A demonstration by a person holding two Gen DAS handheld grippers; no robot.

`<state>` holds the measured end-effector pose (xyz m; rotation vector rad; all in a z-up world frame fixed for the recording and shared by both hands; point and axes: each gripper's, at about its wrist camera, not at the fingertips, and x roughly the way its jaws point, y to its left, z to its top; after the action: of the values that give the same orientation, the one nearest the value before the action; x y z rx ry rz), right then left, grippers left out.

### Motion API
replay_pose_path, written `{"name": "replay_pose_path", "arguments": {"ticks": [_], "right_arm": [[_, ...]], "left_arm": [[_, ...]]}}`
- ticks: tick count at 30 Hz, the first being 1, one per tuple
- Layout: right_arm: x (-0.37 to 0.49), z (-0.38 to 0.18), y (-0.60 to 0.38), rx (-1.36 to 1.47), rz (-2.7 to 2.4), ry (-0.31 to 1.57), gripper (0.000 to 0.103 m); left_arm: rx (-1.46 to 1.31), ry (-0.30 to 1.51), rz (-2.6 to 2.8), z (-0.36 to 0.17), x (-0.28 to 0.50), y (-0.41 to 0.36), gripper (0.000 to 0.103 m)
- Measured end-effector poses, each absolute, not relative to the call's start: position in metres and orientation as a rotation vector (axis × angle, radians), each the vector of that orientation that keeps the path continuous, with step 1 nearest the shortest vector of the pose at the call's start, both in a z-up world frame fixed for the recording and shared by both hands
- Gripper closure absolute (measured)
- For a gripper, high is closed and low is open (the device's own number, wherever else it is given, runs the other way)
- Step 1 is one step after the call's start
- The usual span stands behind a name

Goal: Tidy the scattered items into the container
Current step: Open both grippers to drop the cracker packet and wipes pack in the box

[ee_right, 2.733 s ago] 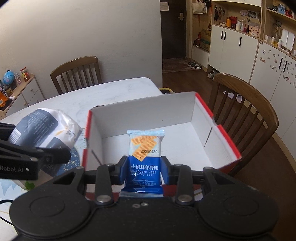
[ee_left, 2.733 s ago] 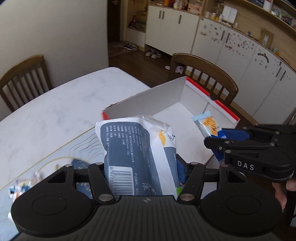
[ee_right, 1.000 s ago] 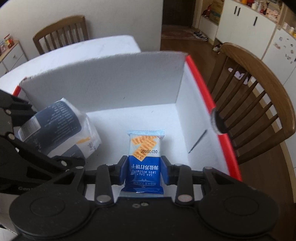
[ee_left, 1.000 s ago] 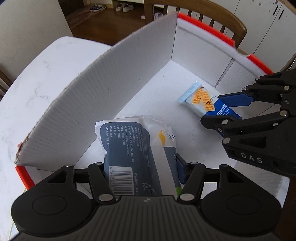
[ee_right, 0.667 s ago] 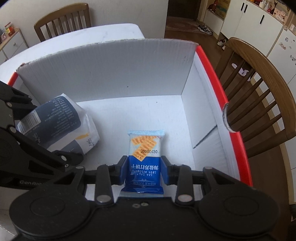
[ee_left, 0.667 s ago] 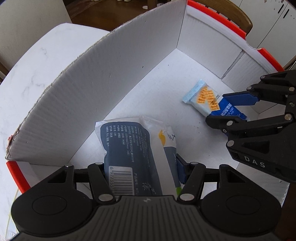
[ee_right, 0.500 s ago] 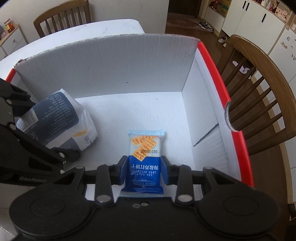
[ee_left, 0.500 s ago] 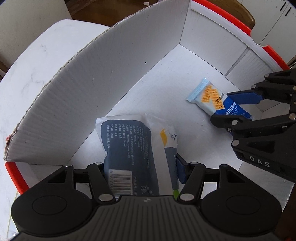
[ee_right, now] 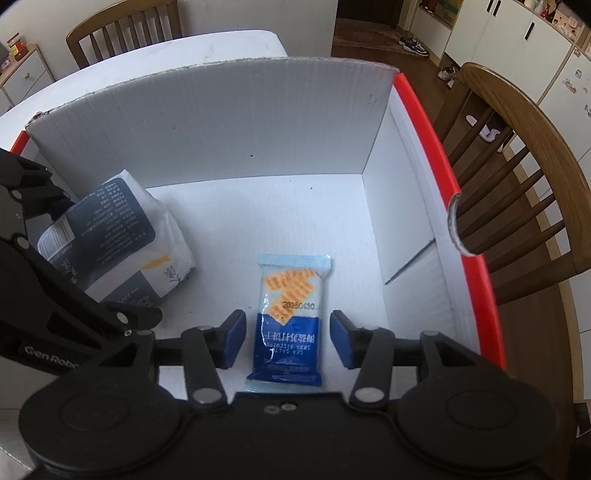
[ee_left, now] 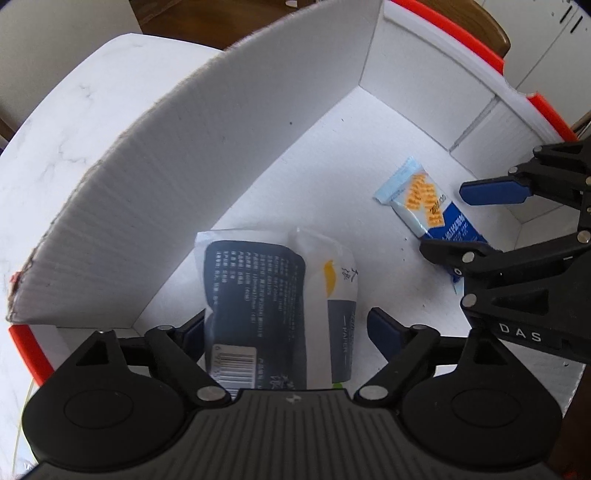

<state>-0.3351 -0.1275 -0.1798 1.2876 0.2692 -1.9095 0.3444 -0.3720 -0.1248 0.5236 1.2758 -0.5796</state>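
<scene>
A white cardboard box (ee_left: 221, 147) (ee_right: 221, 129) with a red rim stands on the table, and both grippers reach down into it. A navy and white tissue pack (ee_left: 273, 302) (ee_right: 110, 236) rests on the box floor between the pads of my left gripper (ee_left: 288, 328). Its jaws are opening, and the right pad stands clear of the pack. A blue cracker packet (ee_right: 290, 314) (ee_left: 424, 206) lies flat on the floor between the pads of my right gripper (ee_right: 288, 338) (ee_left: 454, 221). Those jaws are opening too, with a gap on each side of the packet.
The box walls rise close around both grippers. A white marble table (ee_left: 74, 129) carries the box. One wooden chair (ee_right: 517, 166) stands just right of the box, another chair (ee_right: 125, 29) at the table's far side. White cabinets (ee_right: 509, 40) line the back.
Both grippers have let go: their pads spread off the tissue pack and the cracker packet, which now rest on the box floor. Earlier, both carried their packs down into the box.
</scene>
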Motion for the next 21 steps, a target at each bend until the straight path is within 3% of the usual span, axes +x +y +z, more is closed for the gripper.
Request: {"name": "replay_pose_path", "arguments": {"ticks": [13,14,21], "right_arm": [[-0.336,-0.152,-0.111,1.251,-1.928,0.199,0.052],[-0.335,-0.149,-0.109,1.276,-2.020,0.095,0.052],[-0.325,-0.129,-0.095,1.224,-2.035,0.037,0.052]], "left_arm": [[0.469,1.220,-0.623,-0.098,0.332,-0.366,0.013],[0.487,1.207,-0.642,-0.094,0.332,-0.364,0.013],[0.468,1.147,-0.647,-0.069,0.314,-0.353,0.013]]}}
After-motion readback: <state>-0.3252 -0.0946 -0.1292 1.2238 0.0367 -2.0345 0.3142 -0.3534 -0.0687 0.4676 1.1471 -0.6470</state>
